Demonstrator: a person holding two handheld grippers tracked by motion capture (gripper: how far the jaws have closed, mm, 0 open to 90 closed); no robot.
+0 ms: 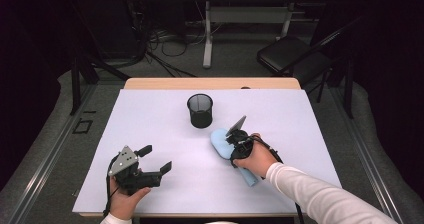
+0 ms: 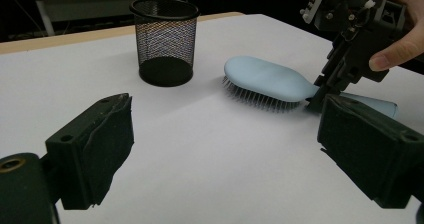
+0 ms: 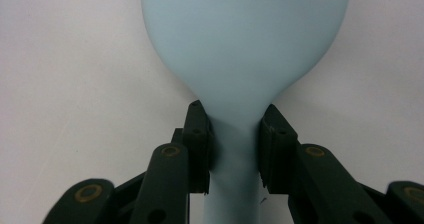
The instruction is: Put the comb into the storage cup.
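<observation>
grip: right gripper [image 3: 234,149] is pinching the neck of the light-blue hairbrush [image 2: 270,81] — jaws pressing both sides | brush: lying bristles-down on the white table [image 1: 165,124], not yet lifted, near the mesh cup [image 1: 200,110] | left gripper [image 1: 155,160] is resting, spread wide — holding nothing | likely next: lifting

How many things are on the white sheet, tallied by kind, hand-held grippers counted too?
Black mesh cup: 1, upright and apart from the brush
Light blue hairbrush: 1, bristles down, neck clamped by the right hand-held gripper
Hand-held gripper: 2, the left hand-held gripper with jaws wide apart, the right hand-held gripper at the brush's neck
Total: 4
</observation>
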